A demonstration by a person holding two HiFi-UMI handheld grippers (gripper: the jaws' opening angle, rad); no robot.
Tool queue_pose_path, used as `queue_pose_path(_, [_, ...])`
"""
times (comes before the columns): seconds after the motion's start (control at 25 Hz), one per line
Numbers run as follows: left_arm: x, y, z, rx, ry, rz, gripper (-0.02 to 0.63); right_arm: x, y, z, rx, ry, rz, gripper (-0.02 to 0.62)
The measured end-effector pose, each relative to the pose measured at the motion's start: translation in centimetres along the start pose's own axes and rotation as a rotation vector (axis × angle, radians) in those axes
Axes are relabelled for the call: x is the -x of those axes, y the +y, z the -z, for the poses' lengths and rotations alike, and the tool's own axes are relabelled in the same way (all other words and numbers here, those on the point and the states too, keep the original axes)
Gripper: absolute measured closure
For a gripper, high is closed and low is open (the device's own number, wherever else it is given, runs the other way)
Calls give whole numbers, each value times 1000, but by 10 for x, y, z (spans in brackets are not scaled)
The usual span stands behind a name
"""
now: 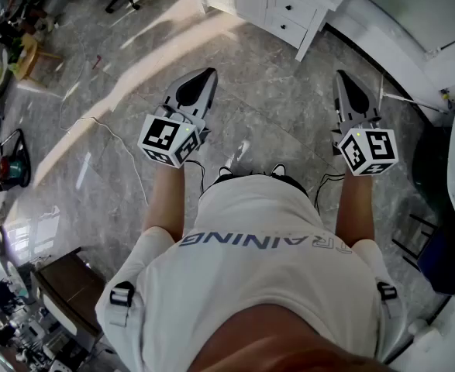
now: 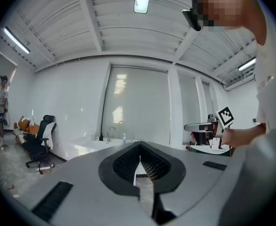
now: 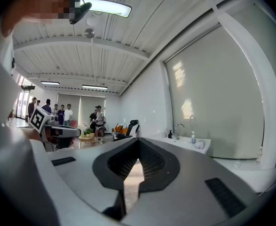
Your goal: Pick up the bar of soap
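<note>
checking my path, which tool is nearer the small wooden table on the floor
Left. The left tool is right of the small wooden table; the right tool is much farther right.

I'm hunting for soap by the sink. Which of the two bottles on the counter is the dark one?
The dark bottle is the short one just left of the tap; the pale bottle stands right of it.

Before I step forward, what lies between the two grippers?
Only bare marble floor lies between the left gripper and the right gripper; the head view shows it.
</note>
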State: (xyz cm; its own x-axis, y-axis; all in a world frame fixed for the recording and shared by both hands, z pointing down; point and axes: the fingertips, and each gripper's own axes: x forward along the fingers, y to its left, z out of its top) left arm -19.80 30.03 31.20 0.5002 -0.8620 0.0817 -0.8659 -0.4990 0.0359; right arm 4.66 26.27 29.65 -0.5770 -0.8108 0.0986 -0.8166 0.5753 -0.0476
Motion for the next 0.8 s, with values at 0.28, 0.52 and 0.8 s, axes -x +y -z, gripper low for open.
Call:
queue_pose_path(0.28, [-1, 0, 0, 7, -4, 4, 597, -2, -1, 1, 3, 1, -1, 584])
queue_pose_path(0.52, [-6, 0, 0, 10, 1, 11, 597, -4, -3, -2, -9, -7, -3, 584])
queue_pose_path(0.8, [-17, -13, -6, 1, 3, 25, 597, 8, -20, -2, -38, -20, 20, 584])
